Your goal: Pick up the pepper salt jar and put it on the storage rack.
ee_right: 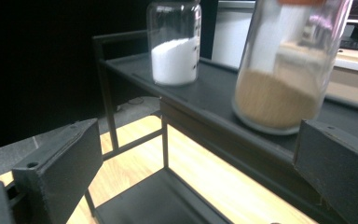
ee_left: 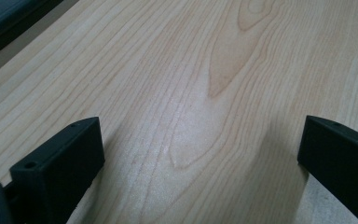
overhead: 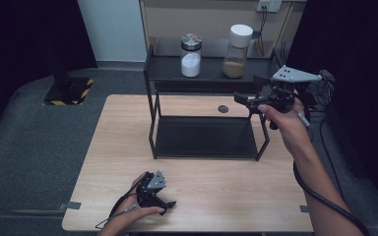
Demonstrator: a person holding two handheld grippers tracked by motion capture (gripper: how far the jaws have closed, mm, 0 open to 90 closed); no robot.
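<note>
- The right tool (overhead: 248, 100) is up in the air at the right end of the black shelf (overhead: 206, 69). Its jaws are wide apart and hold nothing.
- It points at the brown jar (overhead: 236, 51), which stands on the top of the shelf at about 1 o'clock from the middle of the bench (overhead: 108, 147). The jar has a white lid and brown powder in the bottom part.
- In the right gripper view the brown jar (ee_right: 284, 70) is big and close, just past the two jaws, but not yet between them.
- The white jar (overhead: 191, 55) stands on the same shelf, near the brown one, at its 9 o'clock. The two jars do not touch.
- The left tool (overhead: 160, 199) rests low on the bench at about 7 o'clock. Its jaws are wide apart too, with only bare wood between them.
- I think the step now is reaching for the brown jar. The grab is not done yet.
- Next, the right tool needs to go a bit more forward, so one jaw is on each side of the jar. Then it can squeeze.
- It should go in slowly and straight. A bump could tip the tall jar or push it into the white jar.
</note>
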